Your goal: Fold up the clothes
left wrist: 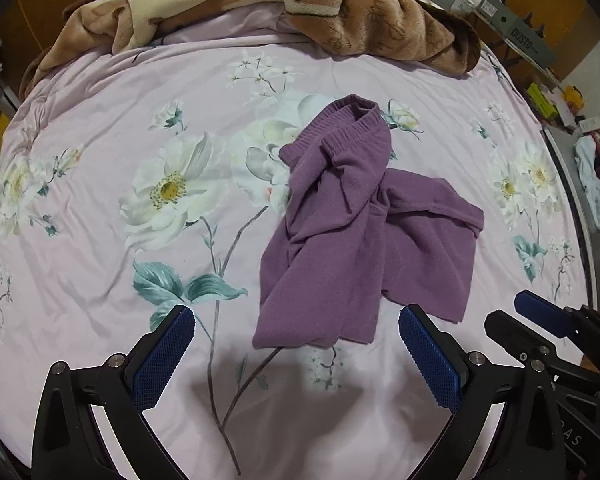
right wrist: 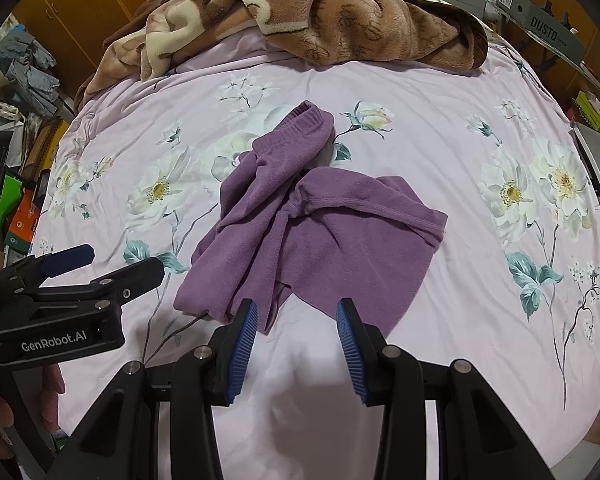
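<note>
Item: one purple fleece garment, crumpled at the centre of your flowered bed sheet, ribbed band toward 12 o'clock, probably trousers, though the bunching hides the cut. Your left claw gapes wide and your right claw stands moderately open. Both are empty, poised short of the near hem at 6 o'clock, presumably to spread it flat first; brown blanket heaped at 12.

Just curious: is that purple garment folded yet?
Not folded. The purple garment lies crumpled on the bedsheet, twisted and overlapping itself unevenly.
</note>
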`<state>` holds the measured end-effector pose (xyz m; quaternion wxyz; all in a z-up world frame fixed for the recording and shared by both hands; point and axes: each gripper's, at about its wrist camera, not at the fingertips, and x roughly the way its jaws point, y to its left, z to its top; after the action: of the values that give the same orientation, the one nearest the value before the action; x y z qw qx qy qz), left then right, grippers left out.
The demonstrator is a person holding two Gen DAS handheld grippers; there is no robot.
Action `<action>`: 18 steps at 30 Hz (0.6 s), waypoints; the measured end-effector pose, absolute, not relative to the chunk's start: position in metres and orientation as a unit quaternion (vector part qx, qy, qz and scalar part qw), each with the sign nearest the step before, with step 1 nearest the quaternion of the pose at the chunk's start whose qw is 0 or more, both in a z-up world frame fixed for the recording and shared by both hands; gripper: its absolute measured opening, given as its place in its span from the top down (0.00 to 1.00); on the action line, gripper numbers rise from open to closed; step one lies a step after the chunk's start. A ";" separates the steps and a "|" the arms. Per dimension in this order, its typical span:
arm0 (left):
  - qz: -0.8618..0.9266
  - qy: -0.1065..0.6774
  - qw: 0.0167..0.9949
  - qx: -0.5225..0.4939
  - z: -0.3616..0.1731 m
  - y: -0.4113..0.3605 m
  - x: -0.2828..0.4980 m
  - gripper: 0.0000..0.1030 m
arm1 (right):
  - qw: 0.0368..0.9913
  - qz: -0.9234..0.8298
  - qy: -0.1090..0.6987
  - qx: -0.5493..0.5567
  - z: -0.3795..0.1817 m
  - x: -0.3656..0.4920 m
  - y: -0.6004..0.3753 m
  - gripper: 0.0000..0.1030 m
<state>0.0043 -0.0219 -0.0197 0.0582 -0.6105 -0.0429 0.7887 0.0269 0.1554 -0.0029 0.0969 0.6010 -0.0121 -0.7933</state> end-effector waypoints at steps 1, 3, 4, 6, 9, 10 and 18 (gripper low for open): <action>0.789 -0.043 0.060 -0.610 -0.020 -0.022 0.005 0.01 | 0.097 -0.793 -0.012 0.601 -0.003 0.027 0.155 0.59; 0.787 -0.046 0.066 -0.612 -0.022 -0.021 0.005 0.01 | 0.097 -0.793 -0.012 0.601 -0.003 0.027 0.154 0.59; 0.786 -0.046 0.069 -0.613 -0.023 -0.020 0.005 0.01 | 0.097 -0.793 -0.013 0.601 -0.004 0.027 0.154 0.59; 0.788 -0.043 0.070 -0.611 -0.025 -0.020 0.006 0.01 | 0.096 -0.793 -0.012 0.602 -0.004 0.026 0.154 0.59; 0.789 -0.042 0.071 -0.609 -0.027 -0.021 0.006 0.01 | 0.095 -0.792 -0.012 0.603 -0.005 0.026 0.154 0.59; 0.790 -0.039 0.071 -0.608 -0.028 -0.021 0.006 0.01 | 0.095 -0.792 -0.012 0.604 -0.005 0.026 0.154 0.59; 0.798 -0.011 0.079 -0.597 -0.026 -0.018 0.003 0.01 | 0.094 -0.790 -0.011 0.606 -0.008 0.023 0.154 0.59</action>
<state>0.0031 -0.0184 -0.0263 0.0791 -0.5968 -0.0112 0.7984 0.0230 0.1538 -0.0081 0.0943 0.6055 -0.0107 -0.7902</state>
